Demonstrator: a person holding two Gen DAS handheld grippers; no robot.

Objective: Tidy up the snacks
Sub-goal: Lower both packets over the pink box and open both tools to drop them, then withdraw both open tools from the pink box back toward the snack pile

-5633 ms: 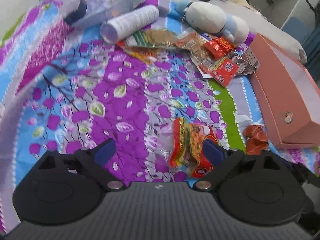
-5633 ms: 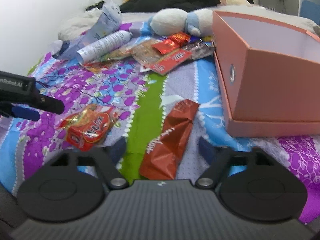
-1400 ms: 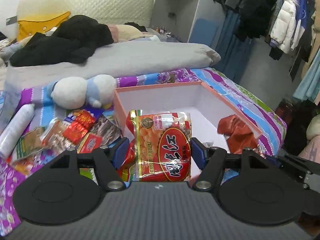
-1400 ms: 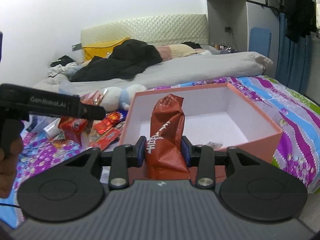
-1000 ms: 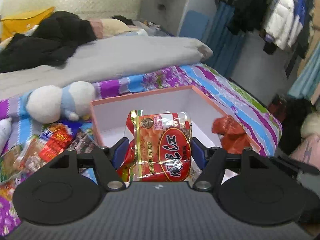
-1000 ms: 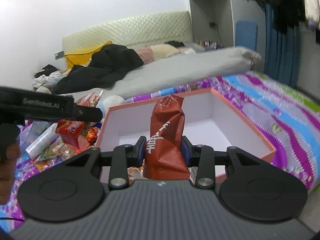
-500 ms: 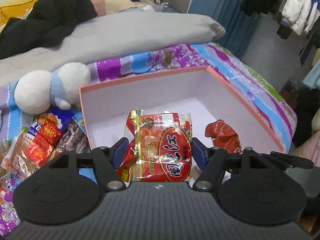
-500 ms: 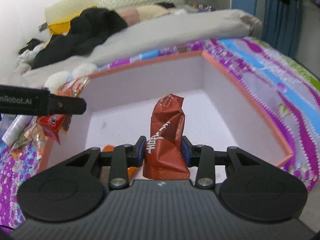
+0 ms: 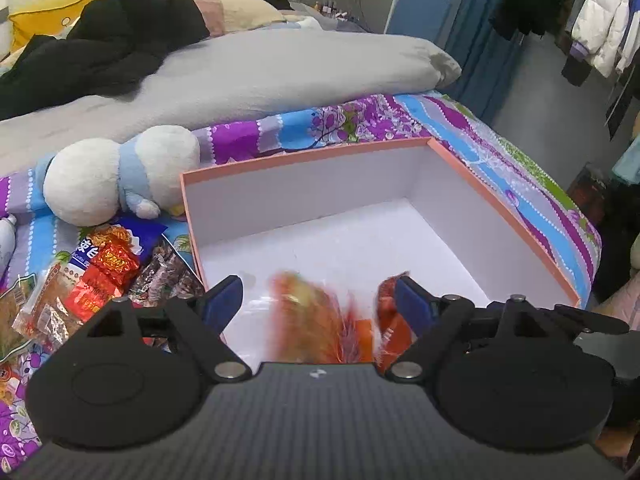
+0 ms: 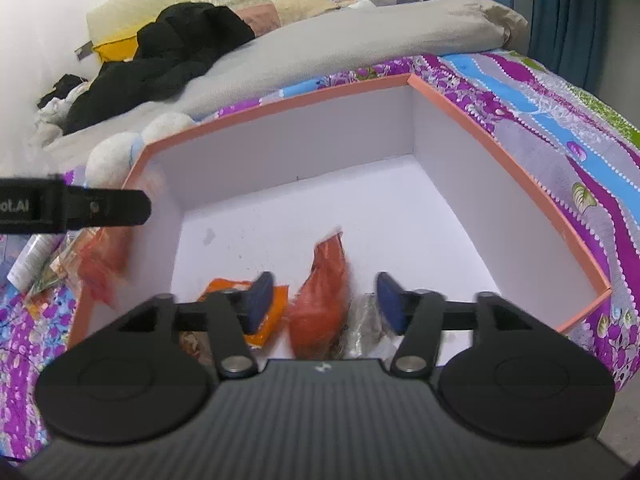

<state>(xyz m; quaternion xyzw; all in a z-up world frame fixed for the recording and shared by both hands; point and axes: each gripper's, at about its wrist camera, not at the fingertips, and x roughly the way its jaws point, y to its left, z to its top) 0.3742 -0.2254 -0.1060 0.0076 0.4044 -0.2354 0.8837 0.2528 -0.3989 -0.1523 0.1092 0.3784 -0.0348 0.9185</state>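
Opening right gripper [image 10: 320, 300], red packet [image 10: 320, 300] blurred inside pink box [image 10: 500, 148]

Patterned bedspread [image 9: 472, 136] under pink box [image 9: 304, 156], plush toy [image 9: 116, 176], loose snack packets [image 9: 100, 276].

1. The pink box [image 10: 504, 156], white inside, sits open on the patterned bedspread.
2. A red-and-yellow snack bag [image 9: 316, 320], blurred, is over the box's near floor.
3. A dark red wrapper [image 10: 326, 292], also blurred, is in the box beside an orange packet [image 10: 272, 312].
4. More snack packets [image 9: 100, 276] lie heaped left of the box.
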